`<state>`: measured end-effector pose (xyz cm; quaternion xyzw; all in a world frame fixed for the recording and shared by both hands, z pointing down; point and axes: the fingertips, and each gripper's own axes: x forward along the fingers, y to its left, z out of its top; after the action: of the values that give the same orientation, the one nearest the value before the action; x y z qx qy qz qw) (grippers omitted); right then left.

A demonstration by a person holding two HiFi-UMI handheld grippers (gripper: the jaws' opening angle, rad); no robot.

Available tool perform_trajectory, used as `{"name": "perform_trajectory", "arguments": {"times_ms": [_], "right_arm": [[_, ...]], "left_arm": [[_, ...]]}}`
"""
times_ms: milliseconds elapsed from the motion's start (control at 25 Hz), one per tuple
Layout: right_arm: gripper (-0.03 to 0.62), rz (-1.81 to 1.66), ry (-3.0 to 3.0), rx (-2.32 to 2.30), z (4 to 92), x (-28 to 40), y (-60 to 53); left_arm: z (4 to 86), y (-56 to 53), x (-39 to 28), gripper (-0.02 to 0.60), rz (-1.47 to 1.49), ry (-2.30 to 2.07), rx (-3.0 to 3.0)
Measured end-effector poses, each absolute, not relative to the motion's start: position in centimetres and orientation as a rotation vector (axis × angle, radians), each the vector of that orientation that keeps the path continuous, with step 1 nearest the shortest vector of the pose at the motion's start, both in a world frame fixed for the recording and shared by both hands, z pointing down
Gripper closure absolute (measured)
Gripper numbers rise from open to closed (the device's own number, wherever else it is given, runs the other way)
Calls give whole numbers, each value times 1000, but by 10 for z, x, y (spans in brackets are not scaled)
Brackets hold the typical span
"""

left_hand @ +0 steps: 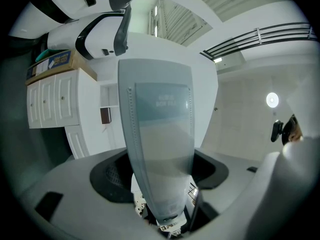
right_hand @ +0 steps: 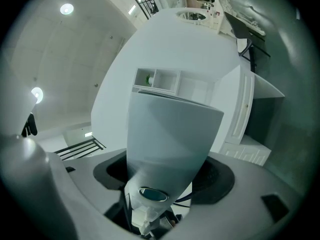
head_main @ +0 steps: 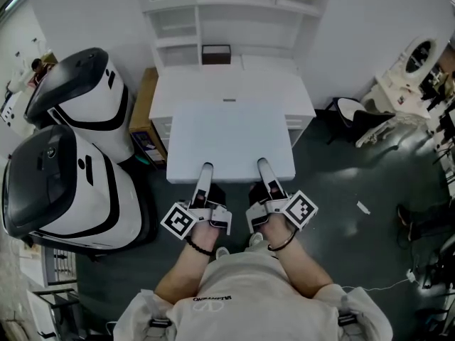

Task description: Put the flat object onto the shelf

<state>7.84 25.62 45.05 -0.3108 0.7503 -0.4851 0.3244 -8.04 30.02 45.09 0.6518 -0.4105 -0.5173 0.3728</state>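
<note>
A large flat white board (head_main: 231,139) hangs level in front of me, partly over the white desk (head_main: 234,84). Its near edge juts out above the dark floor. My left gripper (head_main: 206,170) is shut on that near edge left of centre. My right gripper (head_main: 263,166) is shut on it right of centre. The white shelf unit (head_main: 234,9) rises behind the desk against the wall. In the left gripper view one grey finger (left_hand: 160,144) fills the middle. The right gripper view shows a pale finger (right_hand: 170,134) with the shelf's cubbies (right_hand: 157,80) beyond it.
Two big white-and-black machines (head_main: 75,94) (head_main: 64,190) stand close on the left. A cardboard box (head_main: 144,112) sits beside the desk. A small dark box (head_main: 216,53) rests on the lowest shelf. A chair (head_main: 362,119) and a white dresser (head_main: 409,77) stand to the right.
</note>
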Motion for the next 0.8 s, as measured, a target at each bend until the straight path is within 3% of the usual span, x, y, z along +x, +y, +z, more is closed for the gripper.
{"name": "perform_trajectory", "arguments": {"times_ms": [800], "right_arm": [[253, -1291, 1960, -751, 447, 108, 116]], "left_arm": [[443, 167, -48, 265, -1316, -1110, 1690]]}}
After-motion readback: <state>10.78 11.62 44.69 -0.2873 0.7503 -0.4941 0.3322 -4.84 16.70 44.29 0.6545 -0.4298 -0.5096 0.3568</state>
